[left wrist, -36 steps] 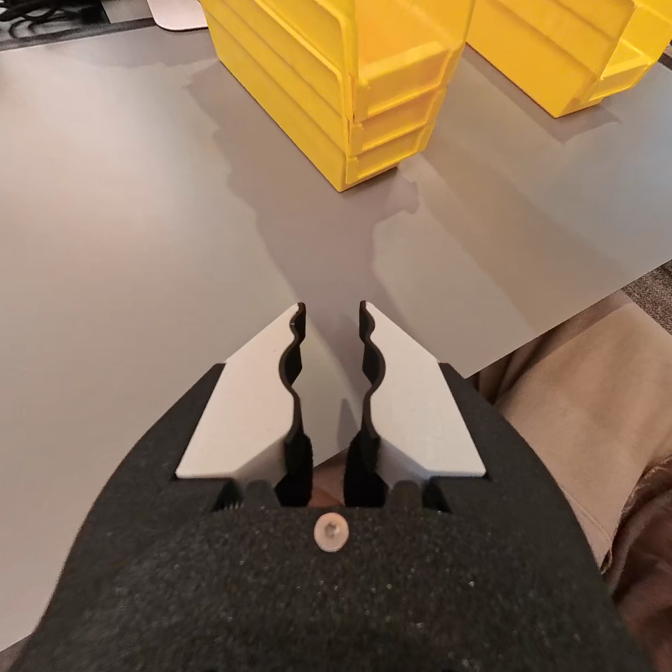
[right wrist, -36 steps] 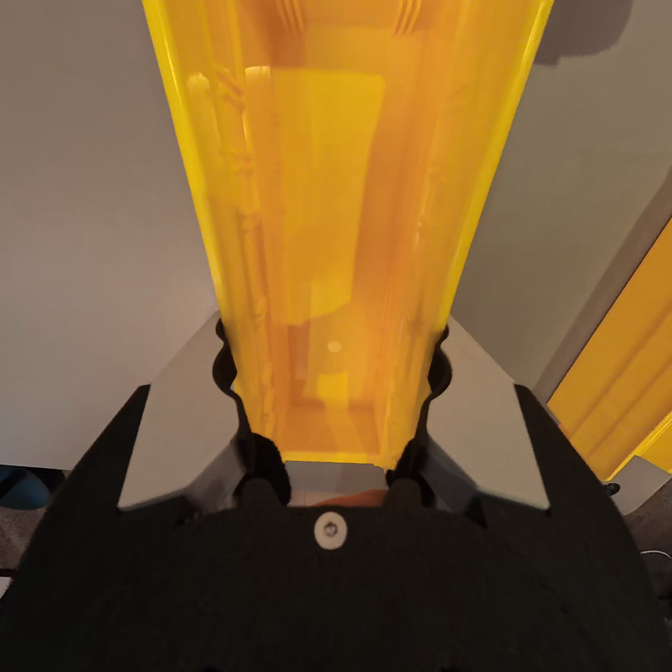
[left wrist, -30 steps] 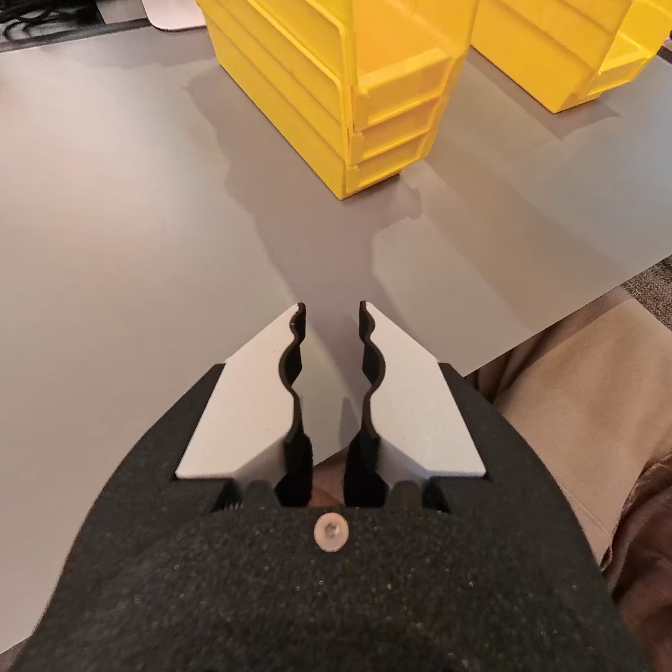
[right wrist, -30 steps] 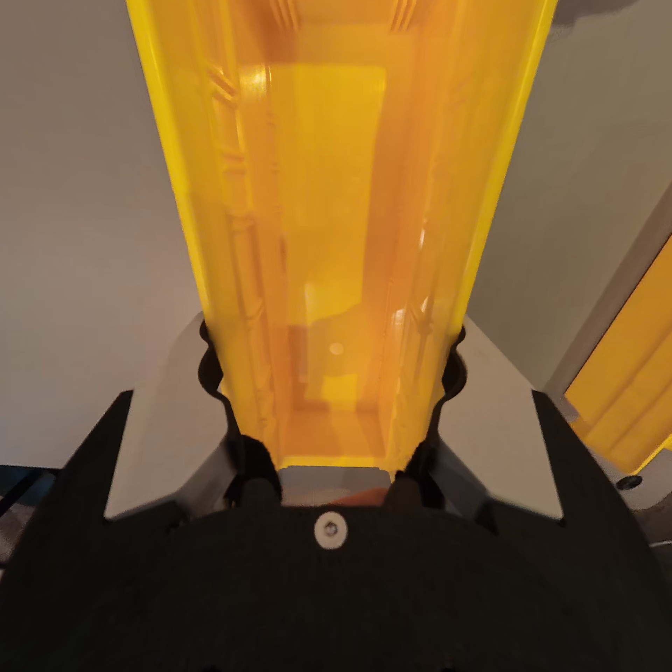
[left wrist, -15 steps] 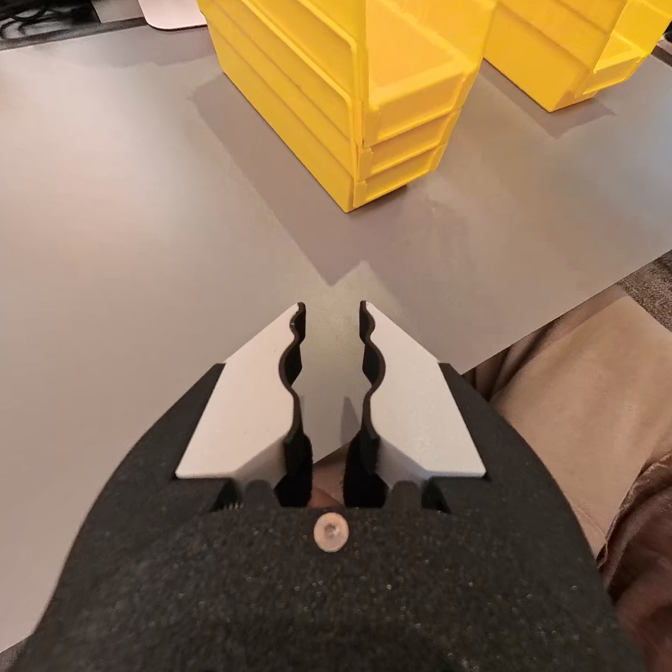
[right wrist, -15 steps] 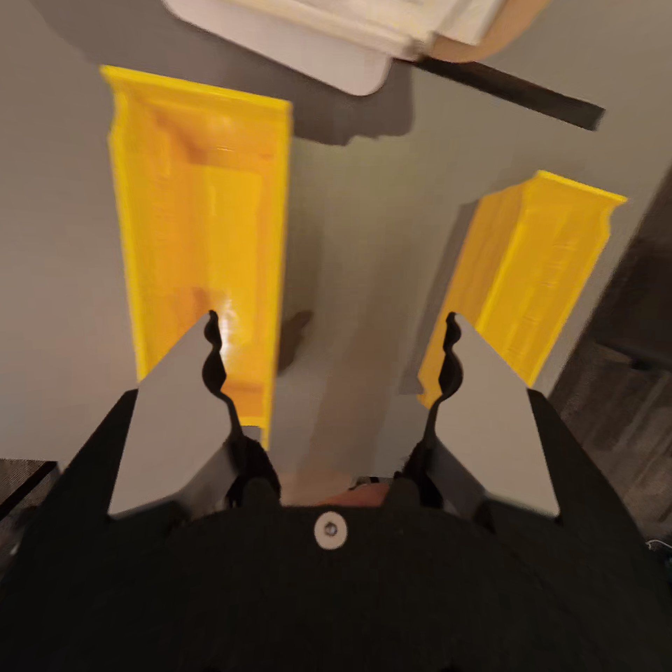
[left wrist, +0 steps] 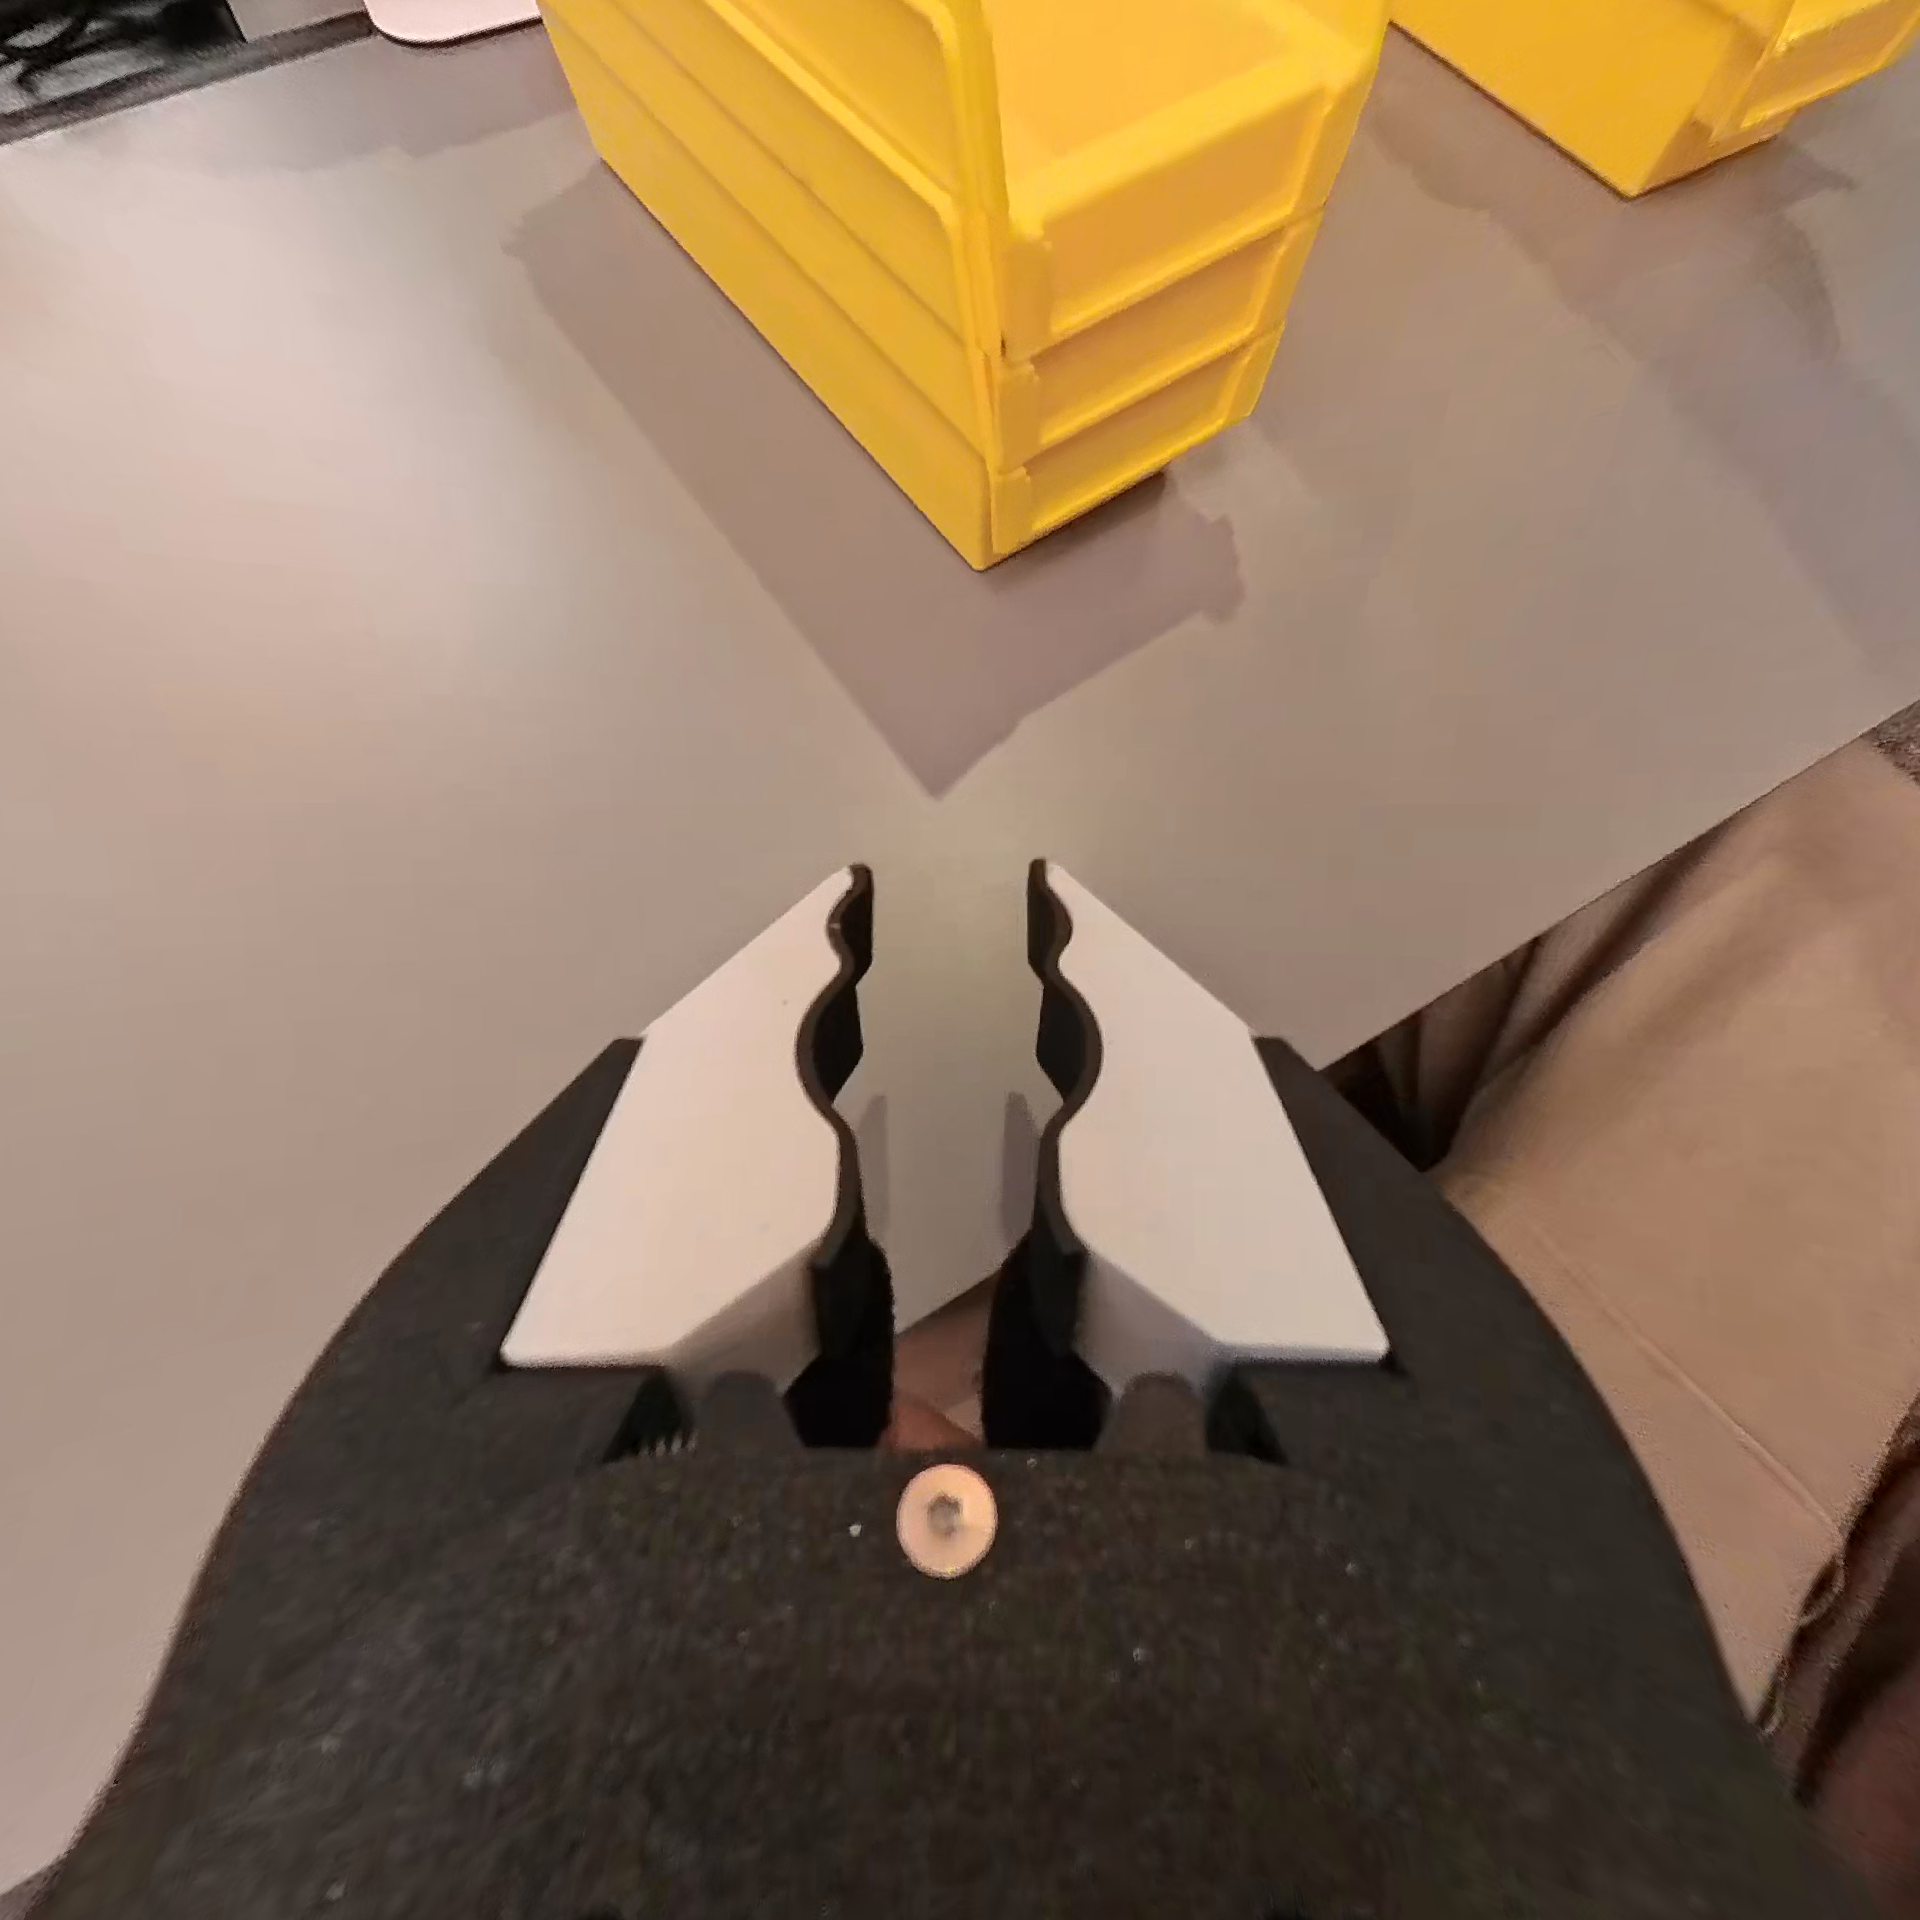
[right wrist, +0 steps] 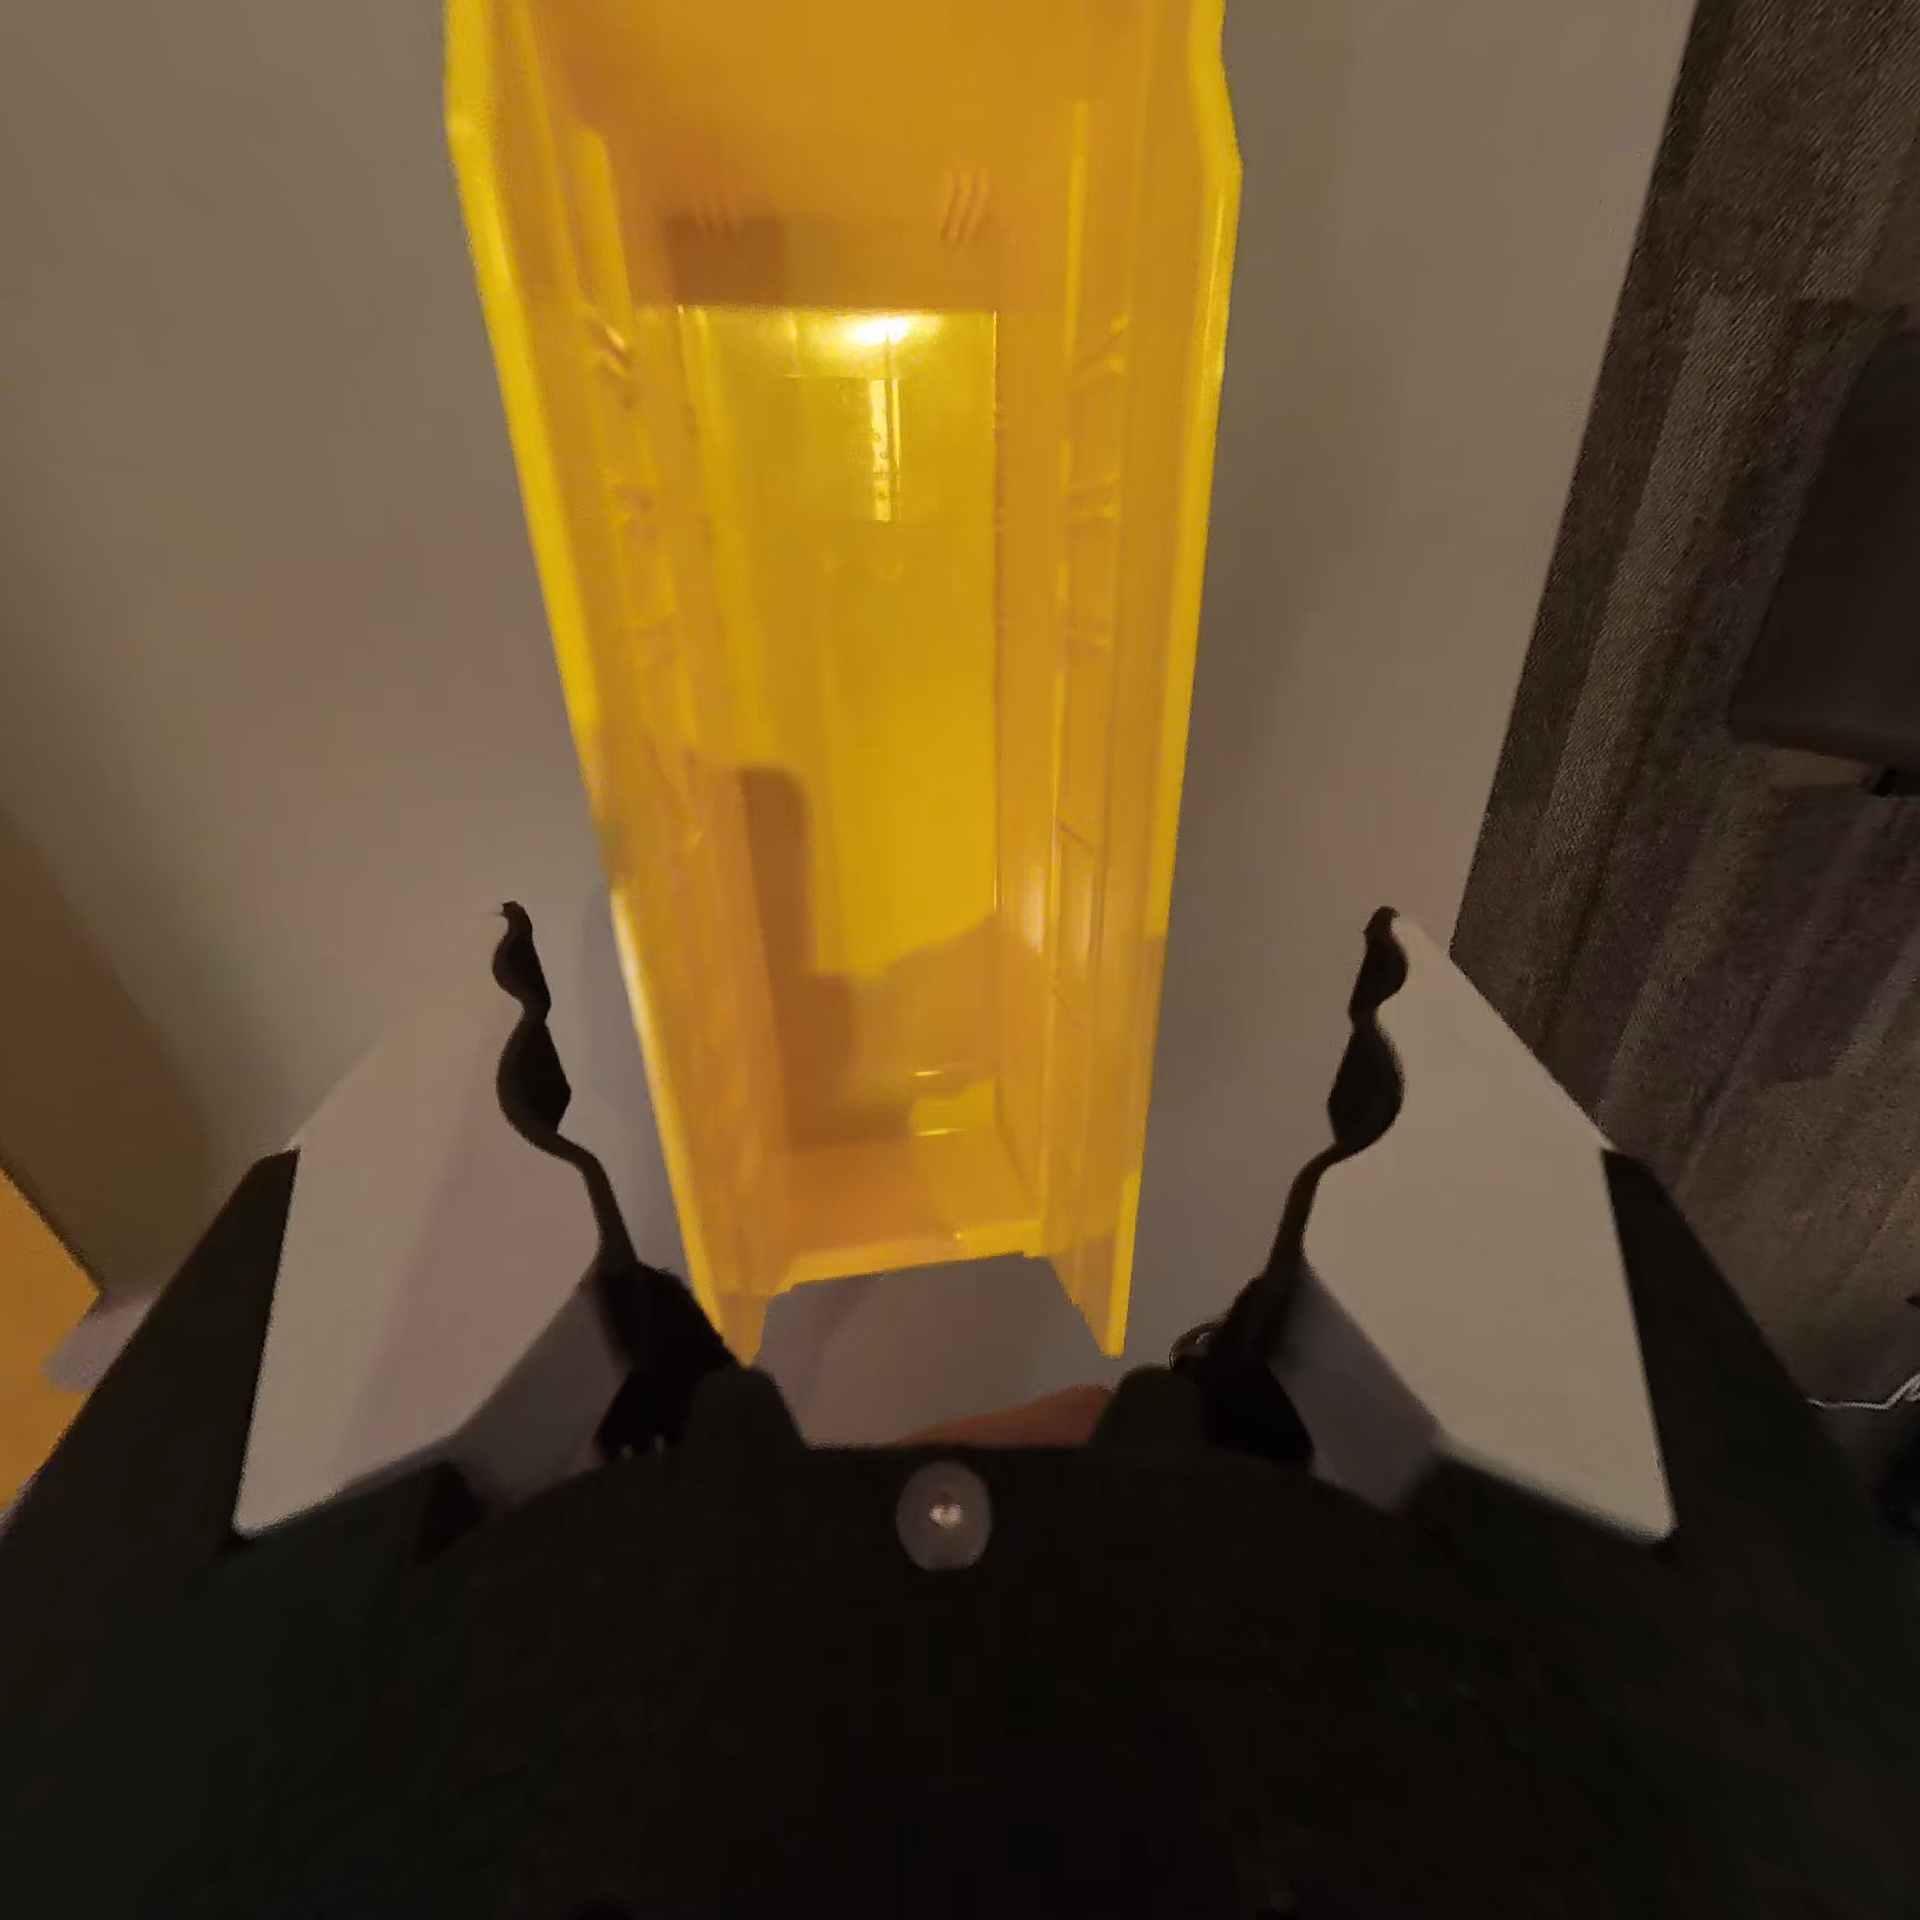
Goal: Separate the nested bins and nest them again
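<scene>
Straddling the single yellow bin [right wrist: 883,727], the right gripper [right wrist: 945,925] has its jaws spread wide, one outside each long wall with bare table showing on both sides, so it holds nothing yet. The bin lies lengthwise from 6 o'clock up toward 12 in the right wrist view, open top to the camera, its near end between the finger roots. I judge the step in hand to be taking hold of this loose bin so it can go back on the stack.

To do that well, centre the jaws so both pads meet the walls together, close squarely near the rim at this end, and lift level; a skewed pinch would likely twist the bin and jam it when nesting.

The left gripper [left wrist: 948,883] hovers over the grey table [left wrist: 312,623] with its jaws nearly closed, a narrow gap between them, and grips nothing. The nested stack [left wrist: 1039,291] sits at its 12 o'clock, well apart, with another yellow bin [left wrist: 1662,94] at about 1 o'clock. Free as it is, it could steady the stack.
</scene>
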The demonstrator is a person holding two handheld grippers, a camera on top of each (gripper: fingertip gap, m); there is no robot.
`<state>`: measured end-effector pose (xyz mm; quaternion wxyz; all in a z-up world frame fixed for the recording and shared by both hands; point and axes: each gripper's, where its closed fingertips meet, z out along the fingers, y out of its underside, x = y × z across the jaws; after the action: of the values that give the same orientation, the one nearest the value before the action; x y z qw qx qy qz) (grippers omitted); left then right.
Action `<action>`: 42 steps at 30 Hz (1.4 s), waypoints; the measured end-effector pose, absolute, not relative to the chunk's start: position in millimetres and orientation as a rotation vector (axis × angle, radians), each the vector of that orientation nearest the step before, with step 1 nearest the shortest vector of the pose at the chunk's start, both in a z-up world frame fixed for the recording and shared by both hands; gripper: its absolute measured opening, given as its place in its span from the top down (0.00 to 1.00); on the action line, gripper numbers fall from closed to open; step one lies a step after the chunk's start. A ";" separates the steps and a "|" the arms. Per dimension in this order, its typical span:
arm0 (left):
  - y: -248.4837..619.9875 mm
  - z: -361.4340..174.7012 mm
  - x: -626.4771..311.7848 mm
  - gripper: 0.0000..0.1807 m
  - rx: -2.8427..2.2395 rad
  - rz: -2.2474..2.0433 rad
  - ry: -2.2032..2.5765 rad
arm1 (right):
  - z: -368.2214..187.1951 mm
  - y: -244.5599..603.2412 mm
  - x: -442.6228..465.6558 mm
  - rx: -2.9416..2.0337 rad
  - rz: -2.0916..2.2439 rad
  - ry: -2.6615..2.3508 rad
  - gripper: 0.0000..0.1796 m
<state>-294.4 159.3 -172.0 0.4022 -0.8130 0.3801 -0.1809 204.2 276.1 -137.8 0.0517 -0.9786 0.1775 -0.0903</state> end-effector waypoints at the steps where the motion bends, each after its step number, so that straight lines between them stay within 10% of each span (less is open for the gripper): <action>1: 160.6 -173.3 -295.0 0.85 -2.057 -0.448 0.963 | -146.5 277.9 205.8 -2.992 -0.257 0.545 0.16; 12: 162.6 -174.9 -295.7 0.85 -2.079 -0.467 0.943 | -151.0 281.0 195.5 -3.044 -0.133 0.583 0.46; 27: 152.5 -170.6 -287.7 0.85 -2.054 -0.502 0.968 | 24.3 324.9 7.9 -2.934 -0.082 0.338 0.48; 42: 162.9 -170.7 -302.5 0.85 -2.069 -0.483 0.924 | -13.2 371.2 -108.0 -3.037 -0.100 0.209 0.47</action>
<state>-302.5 162.9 -170.7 0.4006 -0.8182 0.3655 -0.1911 -108.0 371.2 -13.2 0.0478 -0.9960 0.0684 -0.0329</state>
